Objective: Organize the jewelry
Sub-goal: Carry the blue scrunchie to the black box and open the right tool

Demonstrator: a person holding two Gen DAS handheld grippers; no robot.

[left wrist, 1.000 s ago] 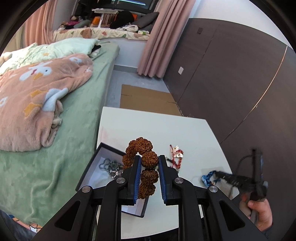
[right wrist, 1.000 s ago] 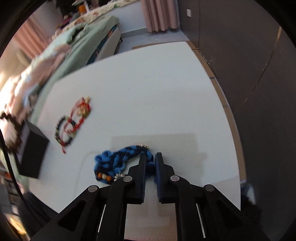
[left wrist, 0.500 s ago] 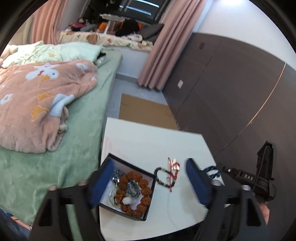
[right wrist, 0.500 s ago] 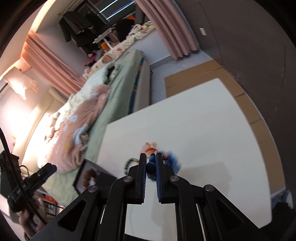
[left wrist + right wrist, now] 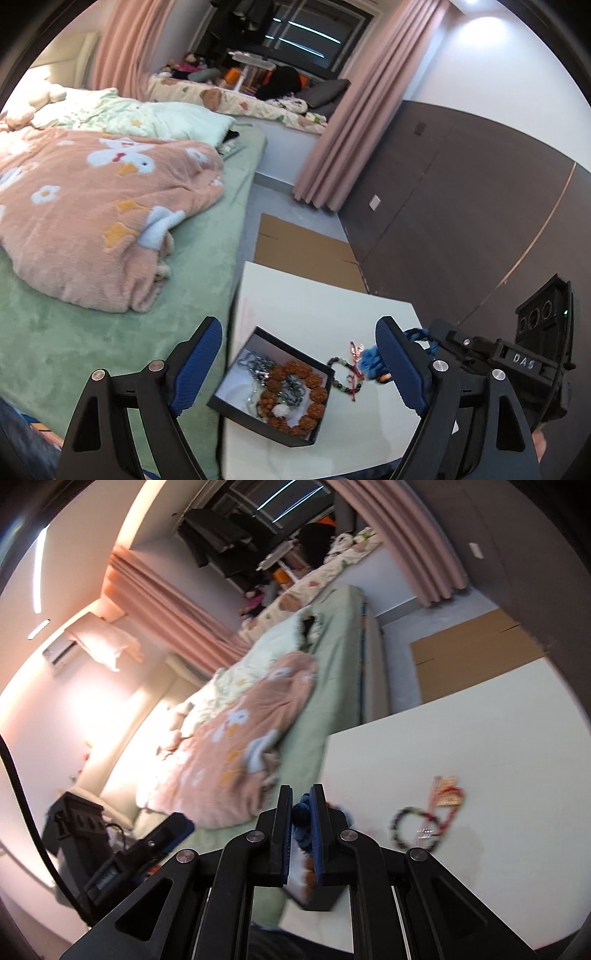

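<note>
The bed point(image 5: 110, 332) fills the whole nine o'clock side of the left wrist view, and the white desk point(image 5: 314, 302) butts right against it, so there's no spare room that way. The desk's bare stretch runs toward twelve o'clock, wide open. Its near edge sits at six, close under the box.

On to the black box point(image 5: 316, 437), lying open at the desk's bed-side corner, tilted so its long side runs from roughly seven to one o'clock. Inside it the brown bead bracelet point(image 5: 295, 391) sits curled over a silver chain point(image 5: 255, 365). That one looks delivered.

The left gripper point(image 5: 299, 369) hangs above the box with its fingers point(image 5: 199, 365) spread wide and nothing between them, having just been opening.

Now the key relation: the right gripper point(image 5: 301, 834) has its fingers point(image 5: 284, 830) pressed onto the blue braided bracelet point(image 5: 301, 814), pinching it clear of the desk. In the left view that blue piece shows at three o'clock of the box, just past the left gripper's right finger. So the box lies toward nine from the load, a short sideways carry, and I'd judge the right hand has it covered.

Smallest thing out there: the dark bead bracelet with red cord point(image 5: 345, 376), lying on the desk just beside the box at its three o'clock. It sits right under that carry path, so the load wants to pass high.
</note>
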